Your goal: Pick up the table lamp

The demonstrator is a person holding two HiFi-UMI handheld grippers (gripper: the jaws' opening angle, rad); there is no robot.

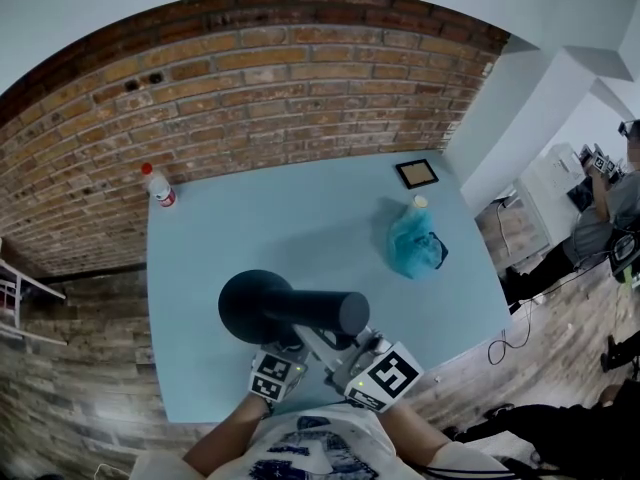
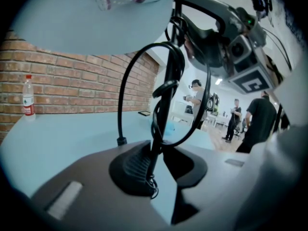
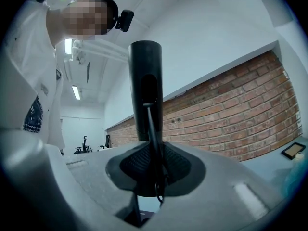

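Observation:
The black table lamp (image 1: 300, 310) has a round base at the left and a cylinder head at the right, over the near part of the light blue table (image 1: 220, 238). Both grippers meet at its thin stem by the table's front edge. In the left gripper view, my left gripper (image 1: 298, 348) (image 2: 156, 170) has its pads closed on the lamp's stem (image 2: 161, 124), with a looped black cable beside it. My right gripper (image 1: 355, 348) (image 3: 155, 170) is shut on the stem just below the lamp's head (image 3: 145, 90).
A plastic bottle (image 1: 160, 188) (image 2: 28, 97) with a red cap stands at the table's far left corner by the brick wall (image 1: 280, 78). A blue plastic bag (image 1: 415, 243) and a small framed picture (image 1: 417, 173) lie at the far right. People stand off to the right.

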